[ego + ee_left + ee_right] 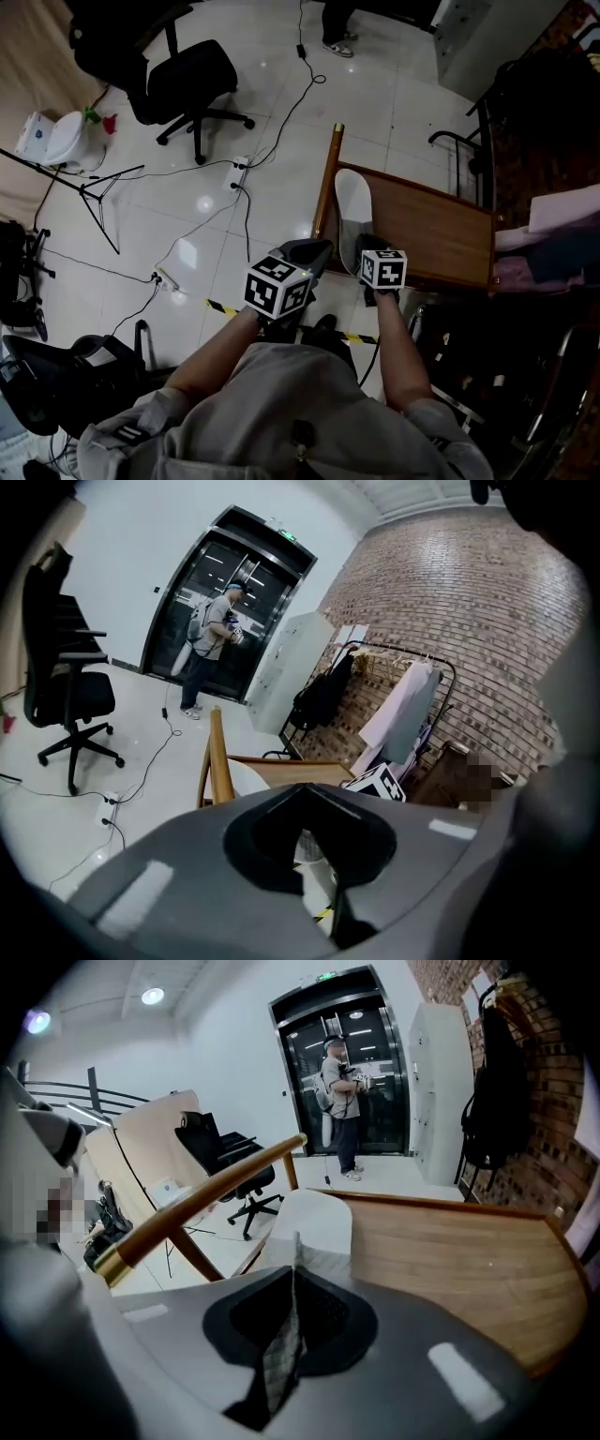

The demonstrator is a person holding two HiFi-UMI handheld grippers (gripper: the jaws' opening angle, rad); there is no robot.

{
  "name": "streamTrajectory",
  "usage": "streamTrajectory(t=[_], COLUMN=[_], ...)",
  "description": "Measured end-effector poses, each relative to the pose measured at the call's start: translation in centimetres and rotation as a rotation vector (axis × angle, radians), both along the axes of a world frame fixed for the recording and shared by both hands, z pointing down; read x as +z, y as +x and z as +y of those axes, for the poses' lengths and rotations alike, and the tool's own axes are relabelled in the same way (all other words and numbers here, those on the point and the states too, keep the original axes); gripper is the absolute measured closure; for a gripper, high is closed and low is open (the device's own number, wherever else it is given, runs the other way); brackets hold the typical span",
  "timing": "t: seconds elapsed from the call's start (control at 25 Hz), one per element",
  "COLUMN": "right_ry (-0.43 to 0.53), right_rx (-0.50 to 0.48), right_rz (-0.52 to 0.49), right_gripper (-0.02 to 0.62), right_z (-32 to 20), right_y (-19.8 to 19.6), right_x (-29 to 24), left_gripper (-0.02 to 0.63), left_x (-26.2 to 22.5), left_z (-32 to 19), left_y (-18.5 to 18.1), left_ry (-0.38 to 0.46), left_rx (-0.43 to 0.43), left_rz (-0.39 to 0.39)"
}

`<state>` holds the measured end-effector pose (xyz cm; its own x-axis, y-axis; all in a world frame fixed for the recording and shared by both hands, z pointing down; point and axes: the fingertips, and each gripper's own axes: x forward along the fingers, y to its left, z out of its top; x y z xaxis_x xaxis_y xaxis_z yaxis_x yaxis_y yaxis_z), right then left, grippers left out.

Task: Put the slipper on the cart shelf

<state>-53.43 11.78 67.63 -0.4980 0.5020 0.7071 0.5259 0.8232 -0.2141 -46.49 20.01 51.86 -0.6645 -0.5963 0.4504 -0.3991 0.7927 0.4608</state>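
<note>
We count 1 white slipper [350, 199] [315, 1221] w/ a grey mesh upper, 1 brown wooden cart shelf [433, 230] [455, 1260] and 2 grippers. The slipper lies on the shelf's left end, just beside the round wooden rail [325, 195]. Its long axis runs away from us, w/ the bare white insole end pointing away and the grey upper end toward us. The right gripper [365, 244] [292, 1274] has its fingers pinched tight on a fold of the grey upper, while the left gripper [315, 249] [302, 789] sits just left of the rail, off the shelf, fingers together w/ nothing between.
</note>
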Motion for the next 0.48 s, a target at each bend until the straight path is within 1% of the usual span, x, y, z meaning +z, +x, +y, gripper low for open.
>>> streamTrajectory(t=[0.12,0.28,0.4,0.48], right_ry=[-0.027,-0.058,-0.030,-0.017], right_rx=[0.030,0.114,0.199,0.282], right_rz=[-0.050,-0.128,-0.195,-0.228], right_gripper=[0.588,0.588,0.588,0.588], right_z=[-1.2,-3.9,-7.2,-9.7], right_y=[0.3,1.6,3.5,5.5], right_x=[-3.2,-7.7,-10.8,-12.4], left_gripper=[0.598,0.598,0.598,0.598], left_x=[-0.7,-1.2,-1.5,-1.6], left_z=[-0.5,-1.6,-3.9,-6.2], left_y=[-0.2,-0.6,-1.0,-0.6], left_ry=[0.009,0.023,0.028,0.028], left_rx=[0.046,0.122,0.209,0.292], left_rz=[-0.019,-0.040,-0.068,-0.079])
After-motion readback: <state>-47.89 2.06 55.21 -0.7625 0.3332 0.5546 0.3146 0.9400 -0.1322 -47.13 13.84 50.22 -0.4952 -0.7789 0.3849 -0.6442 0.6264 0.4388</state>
